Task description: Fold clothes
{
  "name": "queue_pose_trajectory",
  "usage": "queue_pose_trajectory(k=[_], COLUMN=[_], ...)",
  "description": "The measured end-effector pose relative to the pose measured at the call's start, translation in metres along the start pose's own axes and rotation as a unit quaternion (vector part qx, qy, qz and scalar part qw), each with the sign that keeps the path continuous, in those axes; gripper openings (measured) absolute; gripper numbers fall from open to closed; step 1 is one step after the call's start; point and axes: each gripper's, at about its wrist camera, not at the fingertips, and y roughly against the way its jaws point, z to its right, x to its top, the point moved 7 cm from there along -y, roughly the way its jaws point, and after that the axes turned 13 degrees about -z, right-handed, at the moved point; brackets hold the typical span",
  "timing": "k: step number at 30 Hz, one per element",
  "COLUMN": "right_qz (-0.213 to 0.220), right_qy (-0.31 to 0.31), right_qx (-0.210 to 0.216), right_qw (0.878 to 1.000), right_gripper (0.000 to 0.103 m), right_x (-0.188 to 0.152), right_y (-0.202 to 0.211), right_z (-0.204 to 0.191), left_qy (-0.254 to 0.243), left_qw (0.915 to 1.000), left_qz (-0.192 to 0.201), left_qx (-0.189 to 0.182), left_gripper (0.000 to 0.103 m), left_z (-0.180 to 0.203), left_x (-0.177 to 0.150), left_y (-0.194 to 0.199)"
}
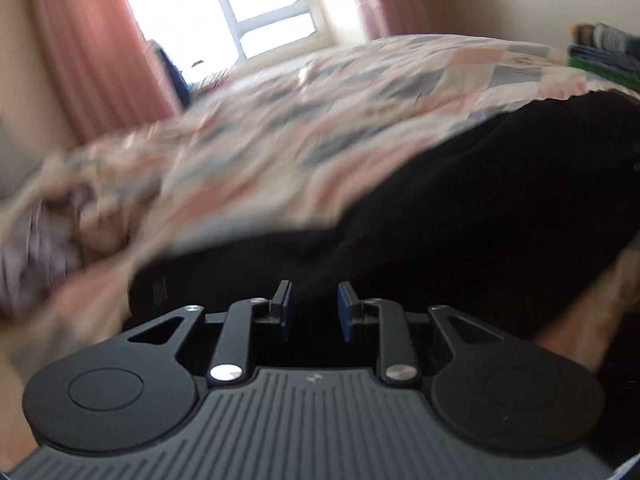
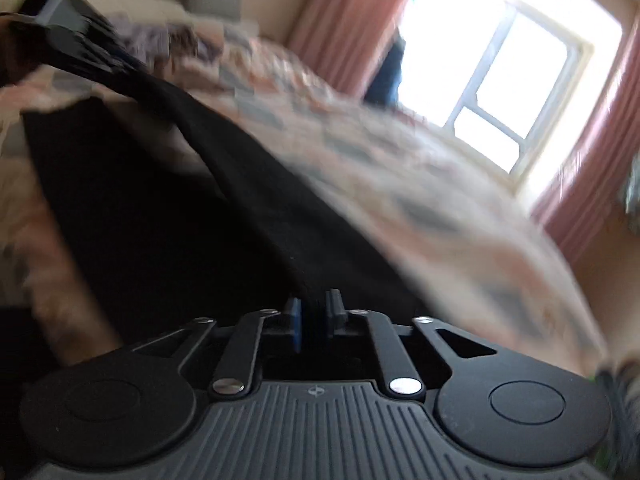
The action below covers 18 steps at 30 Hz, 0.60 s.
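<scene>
**Black garment stretched over the quilted bed**

The left gripper (image 1: pixel 314 300) pinches soft, matte black cloth (image 1: pixel 460 208), jaws nearly together. The right gripper (image 2: pixel 316 308) nips its bunched edge too. The garment hangs taut above the patchwork bedspread (image 1: pixel 320 92). Behind the bed: pink curtains (image 1: pixel 80 48), bright window (image 1: pixel 260 4).

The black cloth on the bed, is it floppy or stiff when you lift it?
Probably floppy: the black cloth sags and drapes in a long strip from the right gripper toward the left gripper. It likely bends easily, since it lies in soft folds over the quilt.
</scene>
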Motion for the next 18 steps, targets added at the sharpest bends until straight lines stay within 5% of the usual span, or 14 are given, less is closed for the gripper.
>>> queue_pose_trajectory(k=[3,5,8,10,14,17,18], right_qz=[-0.036,-0.038,-0.011,0.019,0.088,0.110,0.114], right_qy=[-0.133,-0.221,-0.335,-0.437,-0.638,-0.696,-0.700], right_qx=[0.036,0.060,0.091,0.107,0.176,0.179,0.172], right_qw=[0.990,0.973,0.938,0.893,0.744,0.687,0.683], right_gripper=[0.024,0.041,0.043,0.045,0.051,0.051,0.051], right_x=[-0.038,-0.051,-0.062,-0.075,-0.126,-0.155,-0.160], right_y=[0.003,0.013,0.033,0.041,0.044,0.040,0.040], right_z=[-0.003,0.008,0.047,0.084,0.147,0.171,0.176], left_qy=[0.102,0.134,0.148,0.164,0.258,0.343,0.373], left_qw=[0.9940,0.9898,0.9883,0.9858,0.9639,0.9351,0.9232], left_qz=[-0.022,-0.021,-0.003,0.007,0.002,-0.005,-0.007], left_qx=[-0.033,-0.041,-0.039,-0.035,-0.067,-0.087,-0.090], left_gripper=[0.022,0.027,0.040,0.045,0.048,0.048,0.048], left_z=[0.000,-0.002,-0.008,-0.014,-0.036,-0.061,-0.072], left_x=[-0.033,-0.038,-0.031,-0.027,-0.030,-0.037,-0.039], left_y=[0.012,0.023,0.040,0.047,0.042,0.030,0.025])
